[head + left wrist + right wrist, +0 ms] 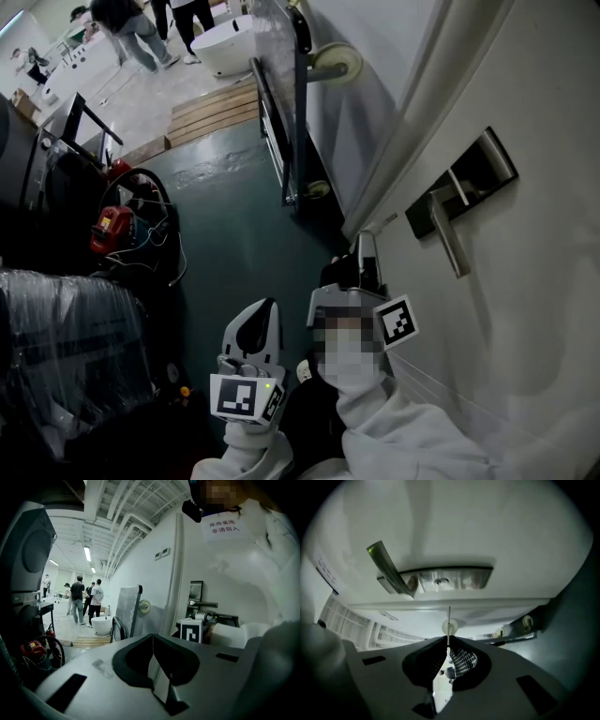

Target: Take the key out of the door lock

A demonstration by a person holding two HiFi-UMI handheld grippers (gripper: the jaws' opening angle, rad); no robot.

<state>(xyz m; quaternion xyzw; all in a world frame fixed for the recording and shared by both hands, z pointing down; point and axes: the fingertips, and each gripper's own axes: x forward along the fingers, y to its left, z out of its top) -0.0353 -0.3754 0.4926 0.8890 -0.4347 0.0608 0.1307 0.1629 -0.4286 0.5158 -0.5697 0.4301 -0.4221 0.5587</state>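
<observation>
Green floor (244, 234) beside white door (544, 328). Head view: right gripper (367, 253) just below silver lever door handle (450, 234); left gripper (261, 317) farther below, kept clear. Left gripper view: jaws together, empty. Right gripper view: squeezing thin silver key (449, 618) below handle, seemingly clear of shiny lock plate (454, 579).

- My head camera looks steeply down along the door (544, 309) to the floor (244, 244).
- The camera on my left gripper (151, 635) faces the hall (75, 620), with the door handle (204, 604) at right.
- The camera on my right gripper (448, 637) sits close under that same handle.
</observation>
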